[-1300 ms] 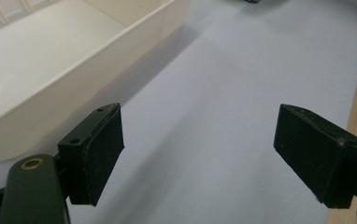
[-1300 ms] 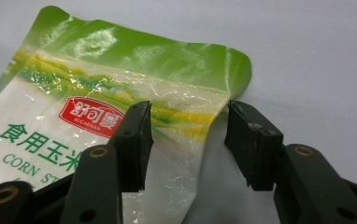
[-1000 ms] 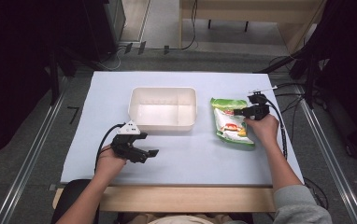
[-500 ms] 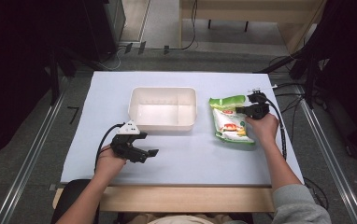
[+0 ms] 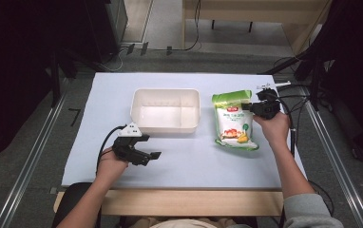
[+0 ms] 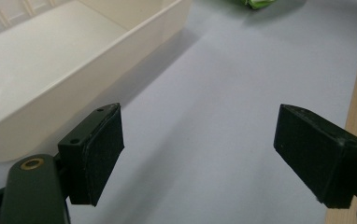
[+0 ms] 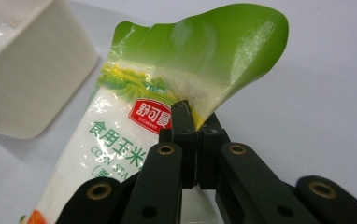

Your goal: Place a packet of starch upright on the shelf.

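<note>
Between the pressed-together jaws of the right claw (image 7: 196,122) sits the green packet's (image 7: 134,126) edge, while the left claw (image 6: 200,154) hangs spread beside the tub (image 6: 50,79).

A green-and-white pouch (image 5: 232,119) of corn starch, printed with a red logo and Chinese characters, lies just beside the right side of the white rectangular tub (image 5: 166,109), not touching it. Its green top end is on the far side, curled and lifted off the worktop (image 5: 194,156); its lower end, printed with orange and yellow, rests flat. The tub stands upright and open, with nothing inside.
</note>
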`<state>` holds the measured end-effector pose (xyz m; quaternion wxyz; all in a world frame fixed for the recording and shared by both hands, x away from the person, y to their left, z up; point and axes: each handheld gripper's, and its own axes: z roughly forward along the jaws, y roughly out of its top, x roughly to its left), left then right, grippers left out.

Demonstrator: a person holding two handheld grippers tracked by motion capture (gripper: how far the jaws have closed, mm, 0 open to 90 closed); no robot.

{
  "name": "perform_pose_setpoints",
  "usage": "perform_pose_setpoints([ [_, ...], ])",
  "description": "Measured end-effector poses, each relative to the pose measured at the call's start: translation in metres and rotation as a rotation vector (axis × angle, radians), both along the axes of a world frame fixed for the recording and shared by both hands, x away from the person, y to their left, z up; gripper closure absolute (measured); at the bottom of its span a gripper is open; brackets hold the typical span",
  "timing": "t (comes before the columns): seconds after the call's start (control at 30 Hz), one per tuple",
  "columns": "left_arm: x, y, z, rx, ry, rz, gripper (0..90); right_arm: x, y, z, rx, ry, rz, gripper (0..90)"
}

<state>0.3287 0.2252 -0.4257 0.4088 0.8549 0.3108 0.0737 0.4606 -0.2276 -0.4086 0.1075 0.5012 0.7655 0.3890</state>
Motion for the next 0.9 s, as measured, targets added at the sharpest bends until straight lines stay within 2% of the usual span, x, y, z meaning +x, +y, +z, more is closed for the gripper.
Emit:
perform_pose_setpoints([
  [0.57,0.001,0.000,0.000,-0.006,0.002,0.001,16.7,-0.033,0.016,0.048,0.046,-0.066,0.120,90.0],
  [0.7,0.001,0.000,0.000,-0.008,0.000,0.001,16.7,-0.039,0.018,0.061,0.051,-0.099,0.129,90.0],
  [0.9,0.001,0.000,0.001,-0.002,0.000,0.001,16.7,-0.046,0.015,0.076,0.049,-0.148,0.114,90.0],
])
